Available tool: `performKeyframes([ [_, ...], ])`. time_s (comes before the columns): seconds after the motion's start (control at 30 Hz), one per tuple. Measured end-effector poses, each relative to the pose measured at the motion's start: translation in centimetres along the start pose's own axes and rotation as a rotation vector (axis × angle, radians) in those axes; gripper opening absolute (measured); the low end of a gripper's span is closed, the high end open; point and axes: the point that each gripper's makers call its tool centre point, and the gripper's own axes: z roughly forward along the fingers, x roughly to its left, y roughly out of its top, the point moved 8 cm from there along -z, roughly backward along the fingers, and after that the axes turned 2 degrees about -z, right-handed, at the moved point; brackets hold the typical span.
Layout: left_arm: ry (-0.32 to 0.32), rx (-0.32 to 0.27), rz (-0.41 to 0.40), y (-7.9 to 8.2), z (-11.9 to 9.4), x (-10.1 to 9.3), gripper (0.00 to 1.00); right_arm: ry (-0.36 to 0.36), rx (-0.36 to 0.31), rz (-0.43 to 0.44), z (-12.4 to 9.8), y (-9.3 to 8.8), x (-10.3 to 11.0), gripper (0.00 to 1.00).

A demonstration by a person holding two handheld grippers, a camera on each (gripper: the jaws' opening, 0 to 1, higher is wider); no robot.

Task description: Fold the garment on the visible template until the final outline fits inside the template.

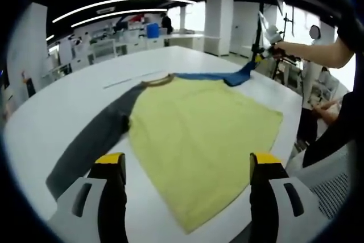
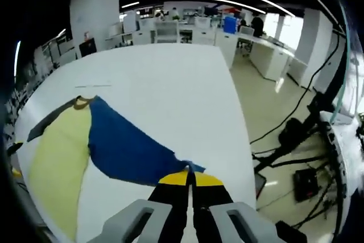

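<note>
shirt (image 1: 199, 135): lying flat on the white table (image 1: 51, 123), yellow body spread out wide, collar end pointing away from the left gripper view, hem closest to it
grey sleeve (image 1: 91, 140): stretched out flat on the table, running from the shoulder down toward the left gripper's near jaw, looks smooth
blue sleeve (image 2: 125, 149): pulled out long and away from the body; in the right gripper view it fans from the collar down to a point right at the jaw tips
left gripper (image 1: 187, 166): jaws spread wide apart, yellow-tipped, hovering over the hem side of the shirt, nothing between them; one tip sits over the grey sleeve end, the other over the yellow corner, can't tell if either touches the cloth
right gripper (image 2: 189, 176): jaws pressed together, pinching the cuff end of the blue sleeve; you can also spot it far off in the left gripper view (image 1: 272, 39), held by a person's arm (image 1: 313, 52), sleeve tip lifted a bit there
table: big, white, rounded edge; there's a thin pale line (image 1: 132, 78) on it past the collar, might be template tape but it's too faint to say
background: open office, desks and white pillars, cables (image 2: 296, 140) on the floor beside the table in the right gripper view
</note>
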Motion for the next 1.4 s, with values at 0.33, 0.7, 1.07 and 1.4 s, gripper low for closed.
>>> performKeyframes([
  [0.33,0.004,0.013,0.002,0.0,0.4,0.0,0.86,0.031,-0.012,-0.071,4.4,2.5,-0.8,0.0],
  [0.7,0.016,0.018,-0.002,0.1,0.4,0.1,0.85,-0.002,0.046,-0.16,9.2,3.1,-3.2,0.0],
  [1.07,0.026,0.009,0.015,0.5,0.4,0.0,0.85,0.002,0.076,-0.082,10.1,1.7,-4.5,0.0],
  [1.4,0.025,0.012,0.017,0.4,0.3,-0.1,0.85,0.06,0.05,-0.06,9.5,1.7,-4.9,0.24],
])
